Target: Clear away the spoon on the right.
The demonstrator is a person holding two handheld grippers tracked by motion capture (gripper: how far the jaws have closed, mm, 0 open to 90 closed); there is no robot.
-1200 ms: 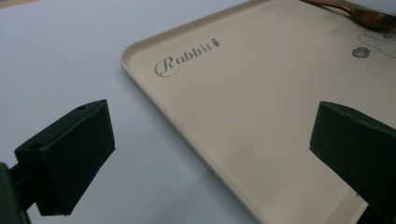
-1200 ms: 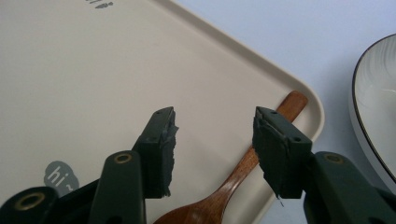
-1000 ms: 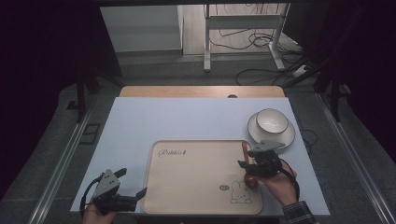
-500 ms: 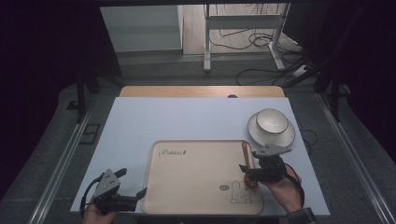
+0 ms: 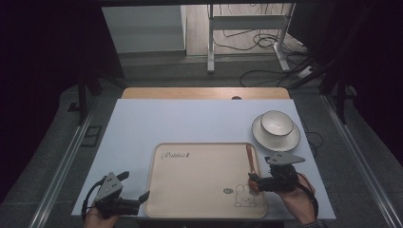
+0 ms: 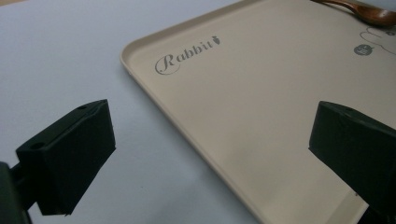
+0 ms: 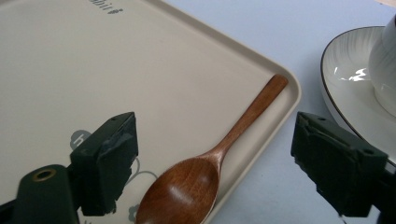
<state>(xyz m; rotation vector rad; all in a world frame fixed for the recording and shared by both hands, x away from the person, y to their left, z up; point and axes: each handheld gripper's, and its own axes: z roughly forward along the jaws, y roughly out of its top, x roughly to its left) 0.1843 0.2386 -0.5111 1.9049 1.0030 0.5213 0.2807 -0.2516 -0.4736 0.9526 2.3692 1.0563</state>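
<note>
1. Your left gripper [image 5: 138, 199] sits at the near left of the table [image 5: 190, 123], jaws spread wide with nothing between them, aimed at the near left edge of the tray [image 5: 157, 190]. In the left gripper view that tray edge [image 6: 140, 70] runs between the jaws but touches neither.
2. Tray lies near centre, beige, with "Rabbit" lettering [image 6: 187, 53] and a bunny print [image 5: 244, 199].
3. Wooden spoon [image 5: 251, 161] lies along the tray's right side, inside the rim, handle pointing far, bowl near. Right gripper view: spoon [image 7: 210, 163] rests flat on the tray.
4. Your right gripper [image 5: 254, 183] has just been opening; jaws stand apart on either side of the spoon bowl, pads off it. Released, by my read.
5. Bowl [image 5: 276, 123] on a saucer [image 5: 266, 140] stands far right, just beyond your right gripper.
6. Risks: pull the right gripper back carelessly and a jaw could clip the spoon bowl and flick it over the rim. Swing right and the gripper could knock the saucer. Lift the tray from the left and the loose spoon could slide.
7. Surface: pale, smooth table cover, wooden strip at the far edge. Room: dark, cables and a metal stand on the floor beyond.
</note>
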